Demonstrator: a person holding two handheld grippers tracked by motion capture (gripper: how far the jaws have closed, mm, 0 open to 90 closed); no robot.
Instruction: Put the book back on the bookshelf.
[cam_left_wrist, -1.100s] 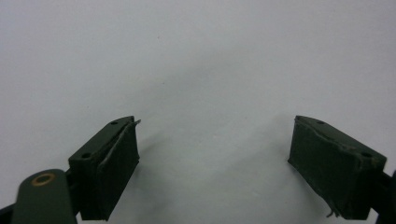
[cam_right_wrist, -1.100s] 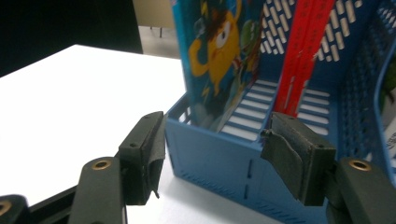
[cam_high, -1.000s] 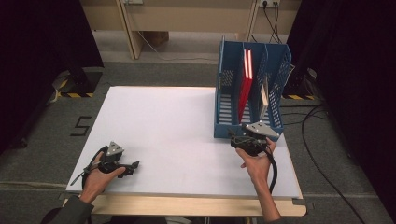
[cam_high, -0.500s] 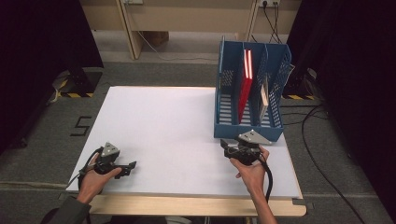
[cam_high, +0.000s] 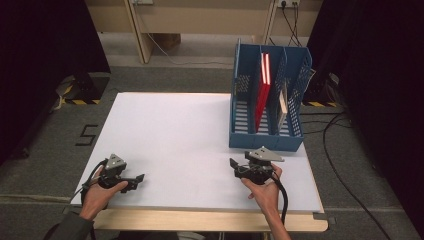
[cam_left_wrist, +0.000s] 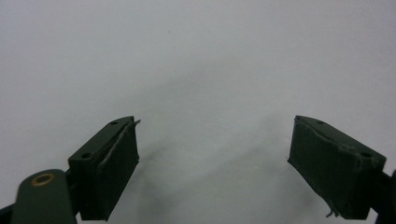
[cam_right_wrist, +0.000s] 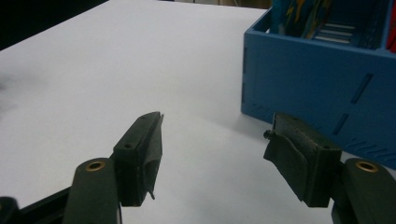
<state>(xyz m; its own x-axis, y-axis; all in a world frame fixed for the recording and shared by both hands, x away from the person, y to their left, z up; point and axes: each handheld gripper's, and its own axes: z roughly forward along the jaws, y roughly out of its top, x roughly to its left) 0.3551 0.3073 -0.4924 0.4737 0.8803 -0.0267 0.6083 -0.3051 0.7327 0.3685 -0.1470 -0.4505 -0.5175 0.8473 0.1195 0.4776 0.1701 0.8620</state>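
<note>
My left gripper (cam_high: 134, 181) rests low at the near left corner of the white table (cam_high: 175, 125), held by a hand, jaws pointing right. In the left gripper view it (cam_left_wrist: 215, 163) stands open over bare white tabletop. My right gripper (cam_high: 235, 167) sits just in front of the blue file rack (cam_high: 250, 135), jaws pointing left. Seen from the right gripper view, its jaws (cam_right_wrist: 212, 154) are apart and have just been opening, nothing between them, the rack's front wall (cam_right_wrist: 322, 88) to their right. A red book (cam_high: 262, 90) stands upright in the rack's middle slot.
A thinner pale book (cam_high: 283, 105) leans in the rack's right slot; the left slot looks bare. Cables (cam_high: 335, 145) trail on the floor right of the table. A wooden desk frame (cam_high: 145, 30) stands beyond the far edge. Dark curtains flank both sides.
My right gripper has drawn back from the rack toward the near edge and sunk lower to the table. The left gripper has stayed put.
</note>
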